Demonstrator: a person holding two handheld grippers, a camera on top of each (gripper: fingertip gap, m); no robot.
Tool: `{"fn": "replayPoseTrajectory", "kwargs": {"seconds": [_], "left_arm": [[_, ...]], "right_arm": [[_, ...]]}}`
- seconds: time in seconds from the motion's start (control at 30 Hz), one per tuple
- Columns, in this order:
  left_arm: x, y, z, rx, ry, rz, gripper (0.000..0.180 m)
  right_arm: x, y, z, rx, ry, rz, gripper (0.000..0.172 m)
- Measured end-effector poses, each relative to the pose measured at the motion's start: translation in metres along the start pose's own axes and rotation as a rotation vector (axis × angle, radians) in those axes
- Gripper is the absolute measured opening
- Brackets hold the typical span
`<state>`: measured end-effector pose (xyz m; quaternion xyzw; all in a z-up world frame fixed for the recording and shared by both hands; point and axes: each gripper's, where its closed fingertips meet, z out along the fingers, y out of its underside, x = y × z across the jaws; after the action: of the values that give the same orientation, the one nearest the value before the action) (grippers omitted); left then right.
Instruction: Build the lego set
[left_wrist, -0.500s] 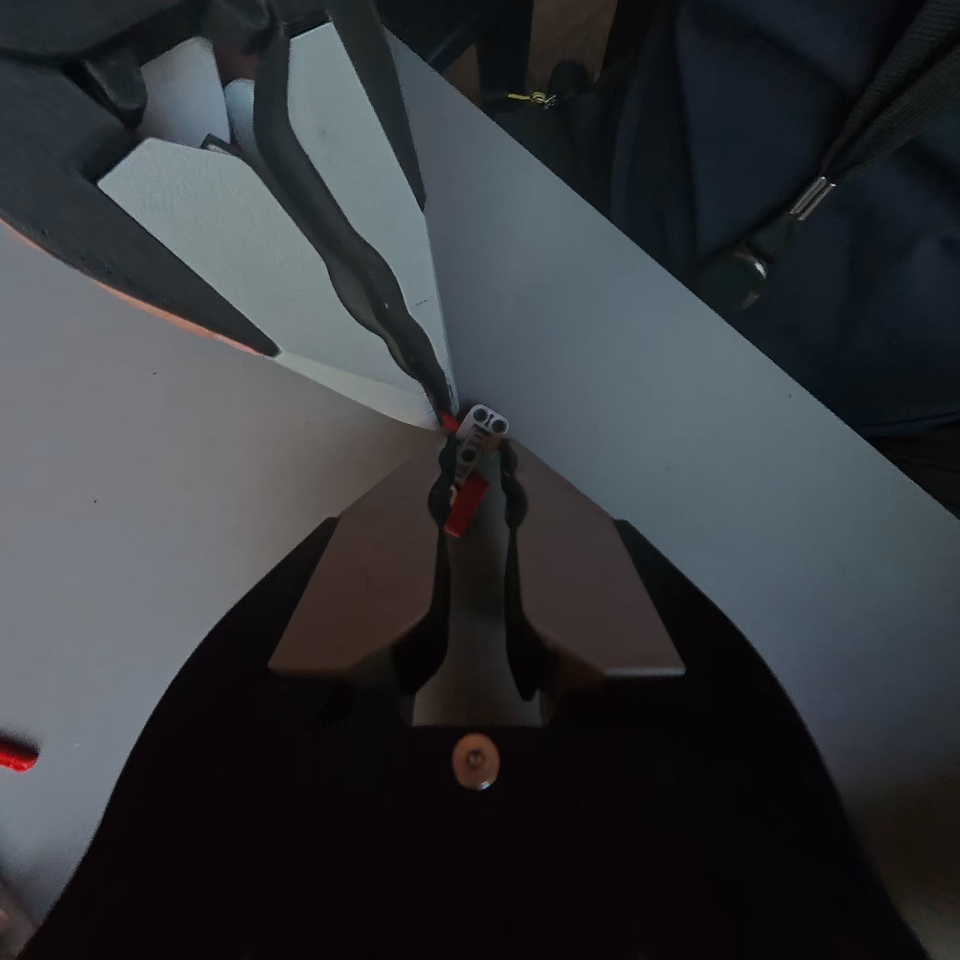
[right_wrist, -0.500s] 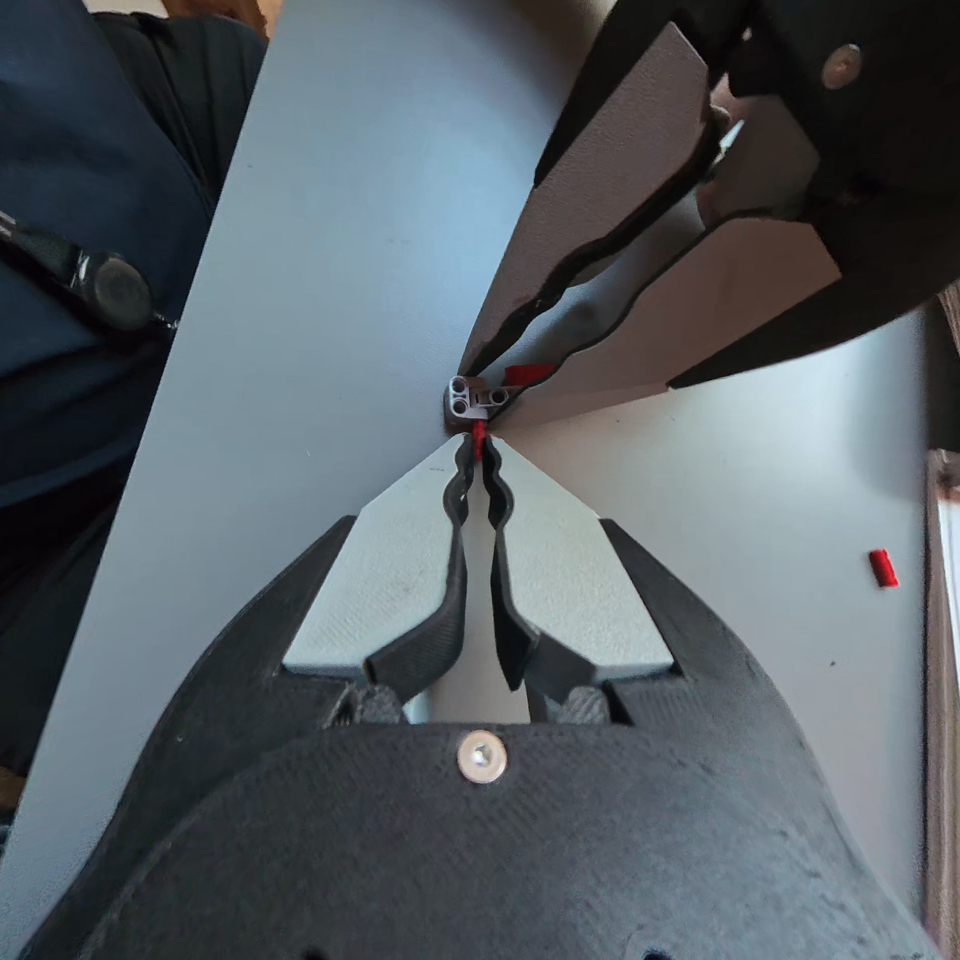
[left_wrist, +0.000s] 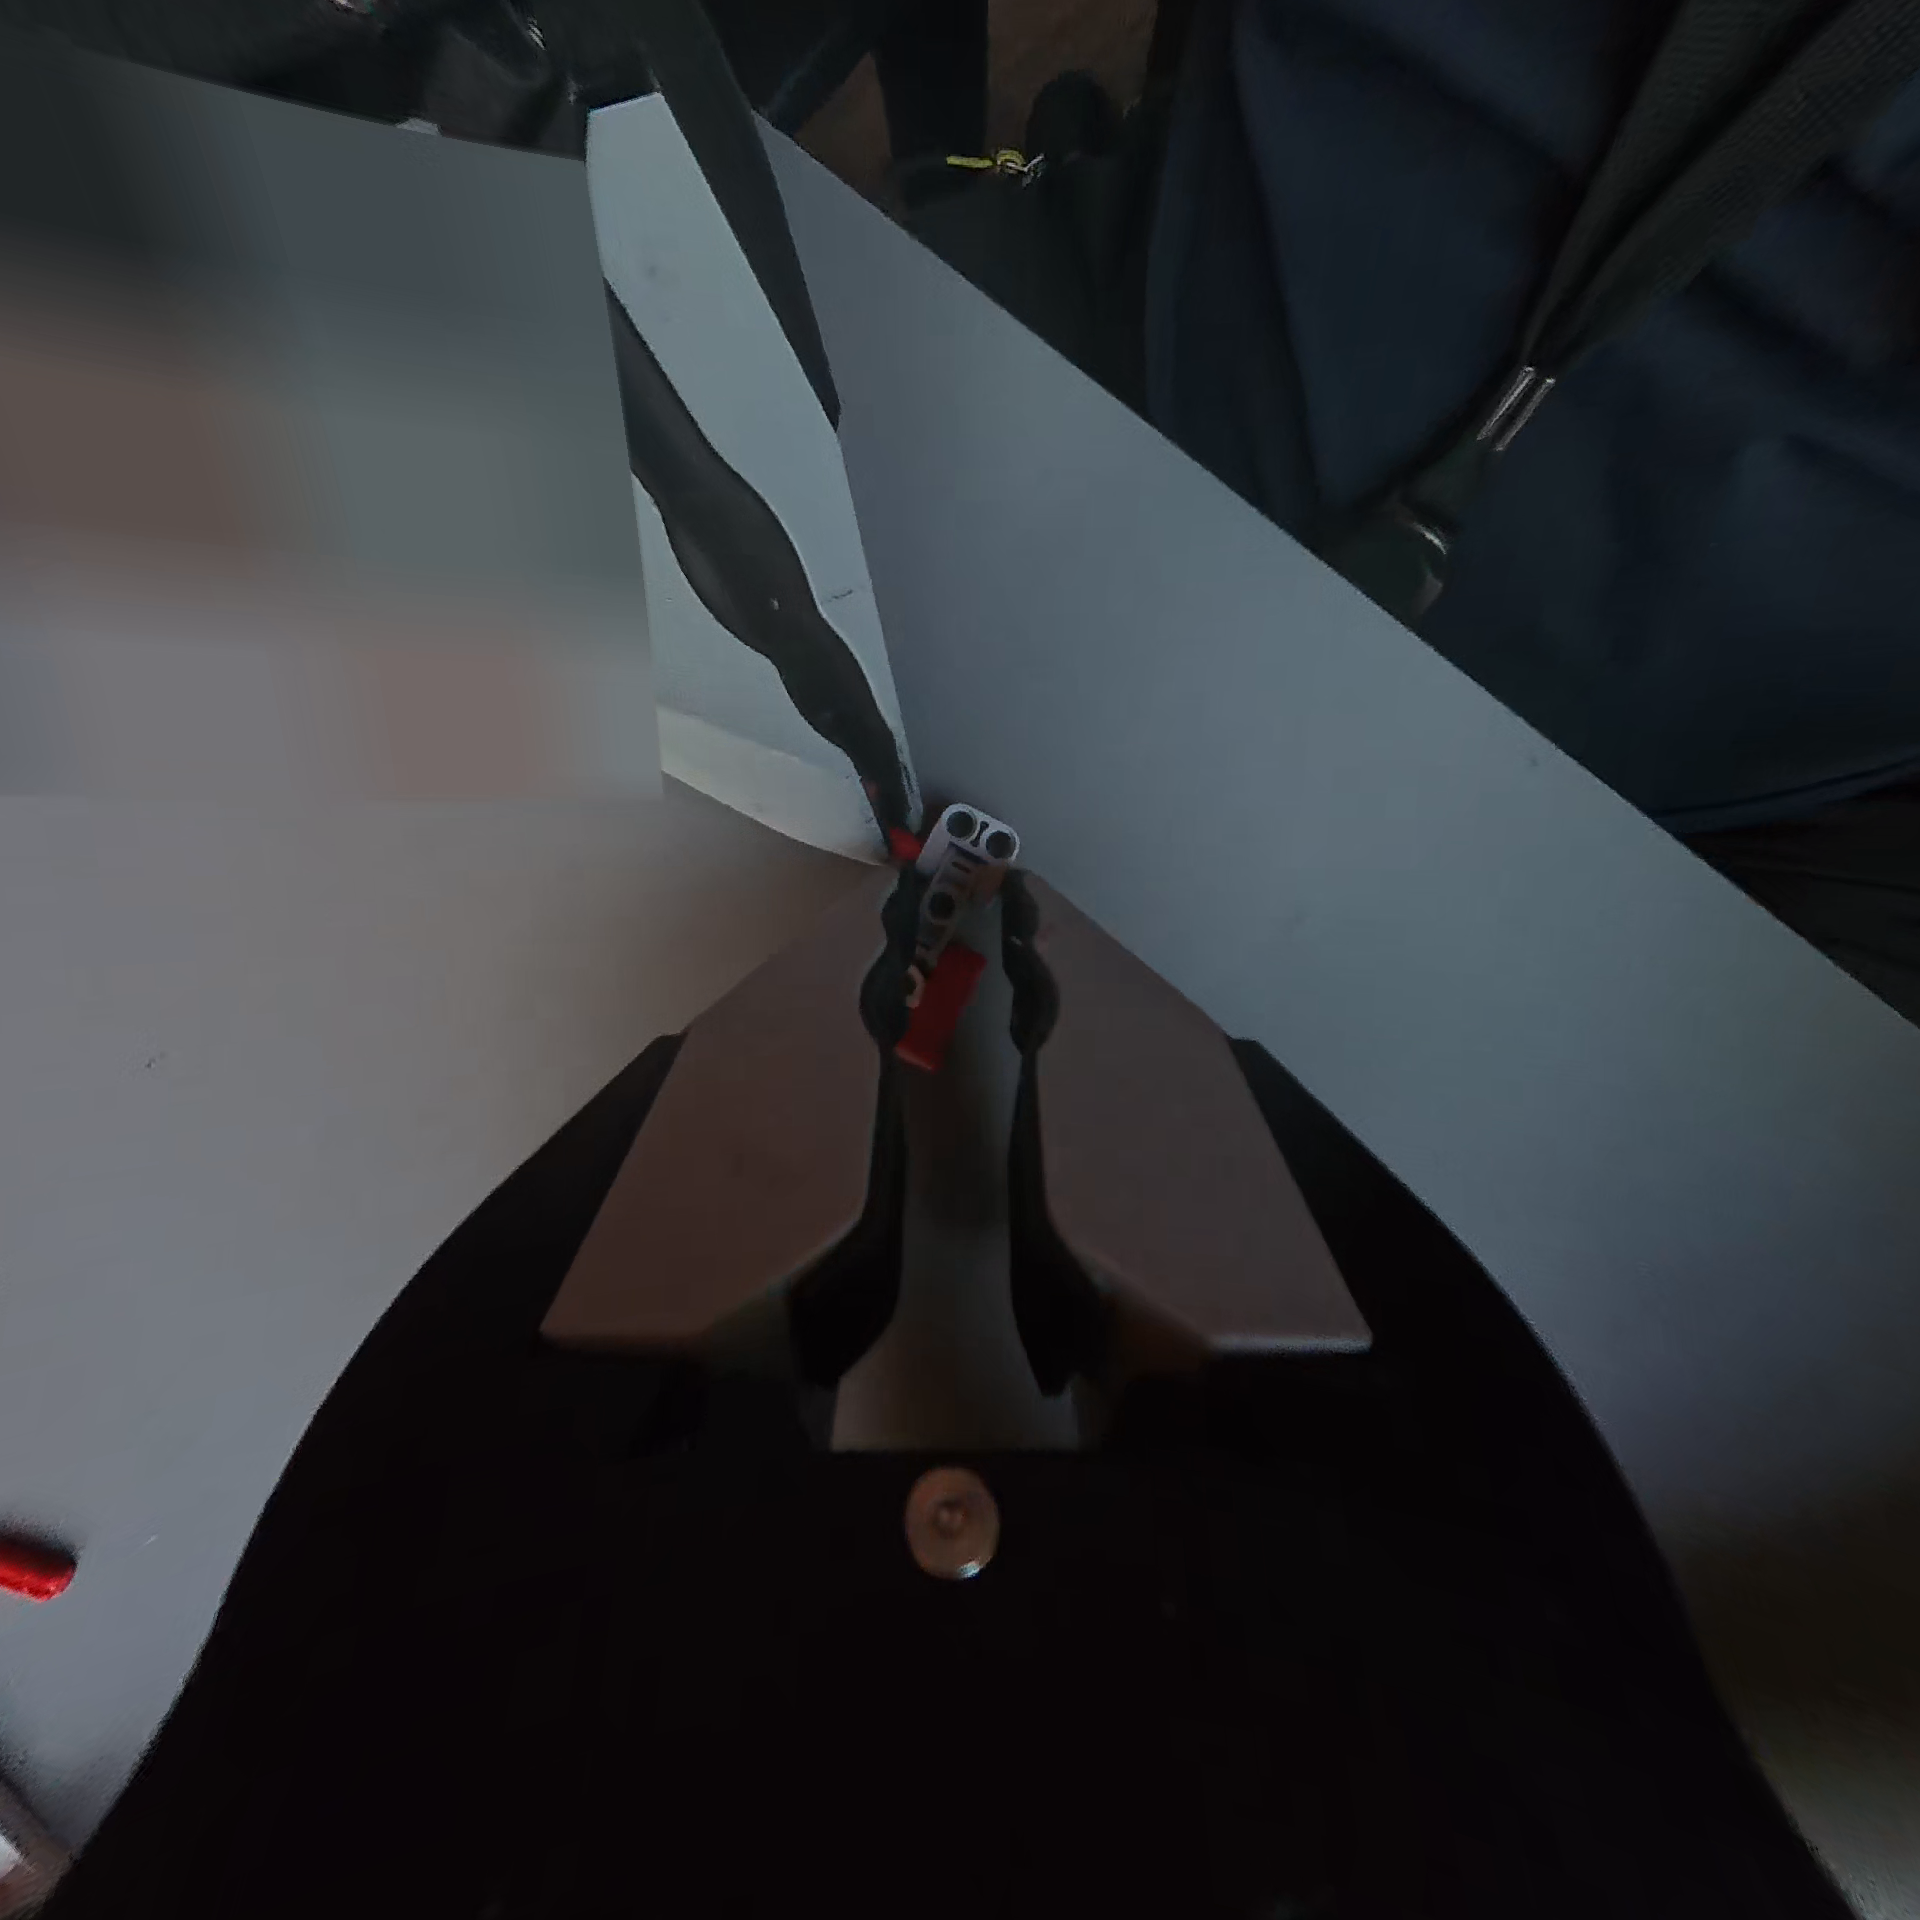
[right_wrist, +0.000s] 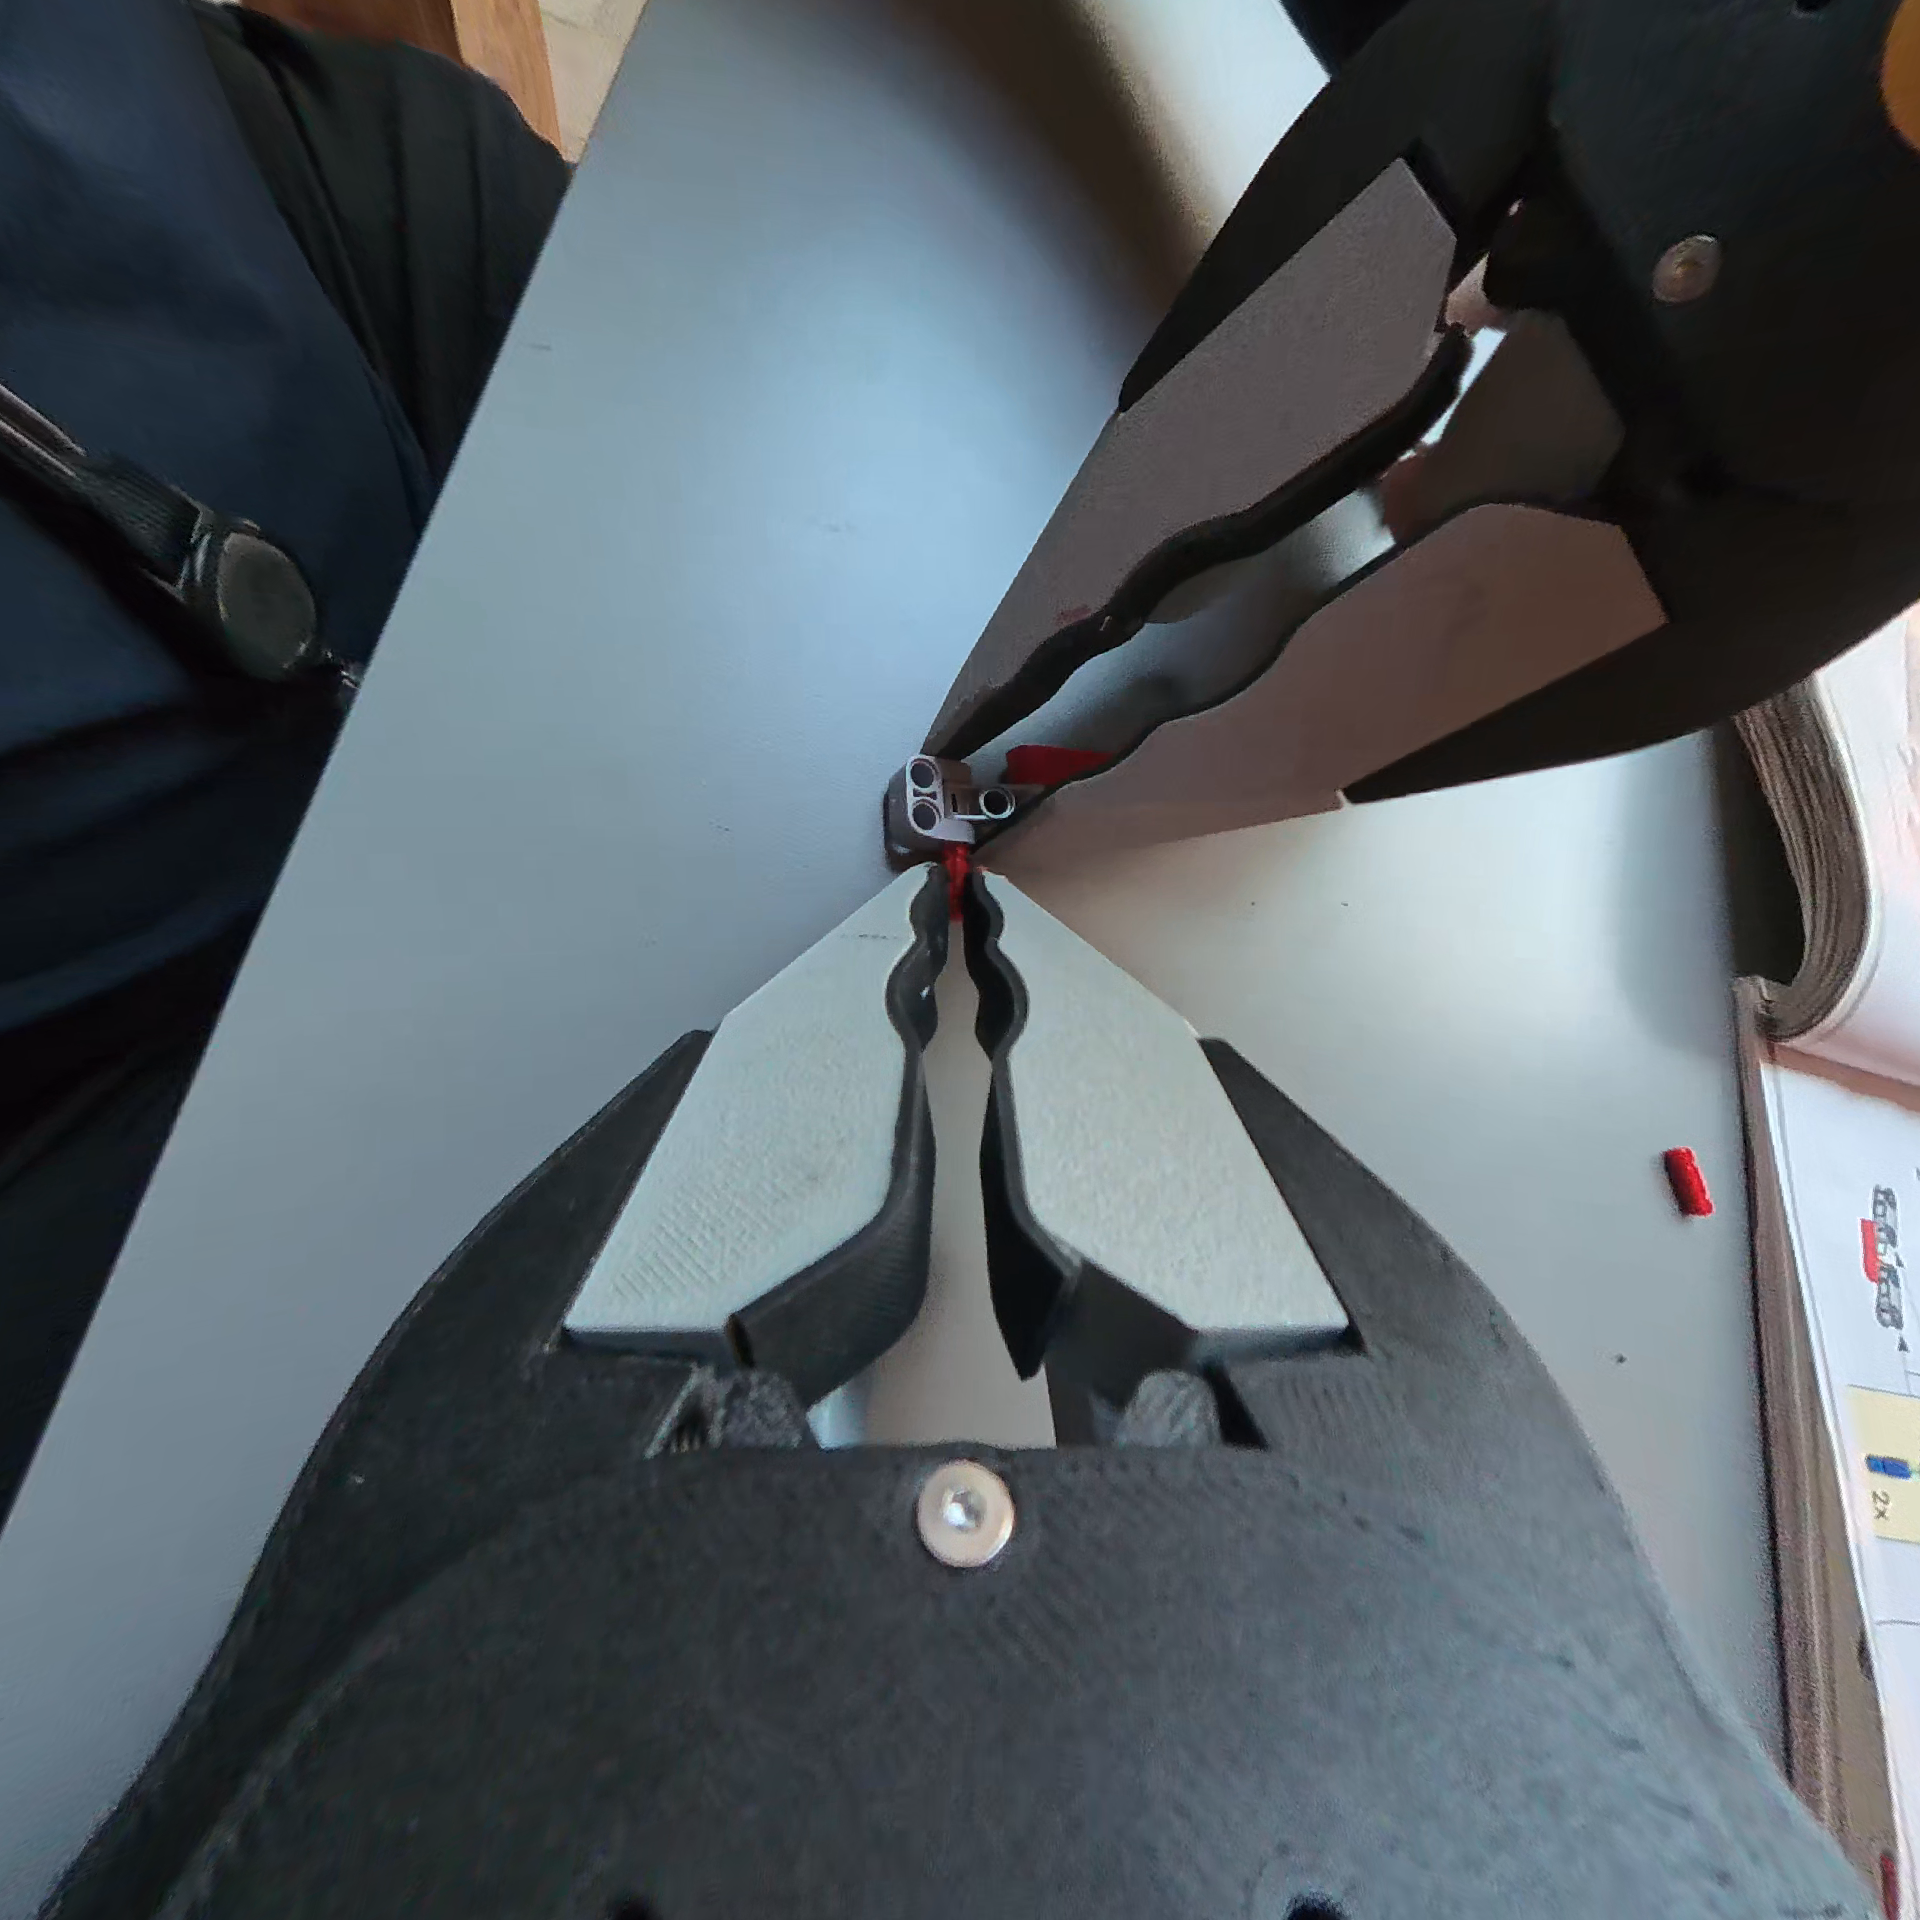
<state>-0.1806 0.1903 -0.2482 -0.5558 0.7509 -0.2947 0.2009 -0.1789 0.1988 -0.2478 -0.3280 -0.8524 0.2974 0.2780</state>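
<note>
My left gripper (left_wrist: 956, 899) is shut on a small grey connector with holes (left_wrist: 971, 847), which has a red piece (left_wrist: 940, 1003) fixed to it between the fingers. My right gripper (right_wrist: 958, 883) is shut on a thin red pin (right_wrist: 956, 868), whose far end meets the underside of the grey connector (right_wrist: 940, 805). Both grippers meet tip to tip just above the grey table (right_wrist: 675, 520). The left gripper's fingers (right_wrist: 1299, 436) come in from the upper right in the right wrist view, with the red piece (right_wrist: 1049, 764) between them. The right gripper's fingers (left_wrist: 748, 540) come in from above in the left wrist view.
A loose red piece (right_wrist: 1686, 1181) lies on the table, also seen in the left wrist view (left_wrist: 31, 1567). An open booklet (right_wrist: 1860, 1299) lies at the table's right edge. A person in dark blue clothing (right_wrist: 156, 416) with a strap stands close along the table edge. Only a small space, under 4 cm, lies between the two pairs of fingers.
Both grippers stay shut on their pieces, and the pin and connector stay together at the same spot. No clear movement.
</note>
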Motion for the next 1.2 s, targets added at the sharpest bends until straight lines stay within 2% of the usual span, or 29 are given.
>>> {"fn": "replayPoseTrajectory", "kwargs": {"seconds": [0.27,0.43,0.47,0.57,0.7,0.77,0.87,1.0,1.07,1.2], "left_arm": [[0.001,-0.001,0.001,0.002,-0.004,-0.008,0.013],[-0.001,-0.002,0.002,0.007,-0.037,-0.079,0.014],[-0.002,-0.002,0.002,0.003,-0.056,-0.095,0.014],[-0.005,-0.003,0.003,-0.007,-0.104,-0.141,0.014],[-0.013,-0.003,0.003,-0.021,-0.198,-0.223,0.014],[-0.018,-0.004,0.003,-0.025,-0.255,-0.293,0.013],[-0.026,-0.006,0.005,-0.036,-0.354,-0.386,0.013],[-0.031,-0.005,0.004,-0.045,-0.441,-0.472,0.014],[-0.033,-0.004,0.003,-0.045,-0.478,-0.486,0.014],[-0.033,-0.005,0.003,-0.028,-0.501,-0.5,0.014]], "right_arm": [[-0.002,-0.002,0.001,-0.002,0.039,-0.045,0.001],[-0.001,0.0,-0.001,0.006,0.014,0.031,0.001],[0.001,0.0,-0.002,0.009,0.015,0.058,0.004],[0.009,0.004,-0.006,0.009,0.023,0.153,0.032],[0.007,0.003,-0.015,0.051,0.013,0.277,0.041],[0.013,-0.002,-0.019,0.089,0.077,0.364,0.041],[0.017,0.007,-0.017,0.03,0.152,0.485,0.043],[0.014,0.016,-0.013,-0.049,0.199,0.493,0.042],[0.012,0.016,-0.011,-0.057,0.186,0.488,0.035],[0.013,0.016,-0.011,-0.053,0.182,0.491,0.034]]}}
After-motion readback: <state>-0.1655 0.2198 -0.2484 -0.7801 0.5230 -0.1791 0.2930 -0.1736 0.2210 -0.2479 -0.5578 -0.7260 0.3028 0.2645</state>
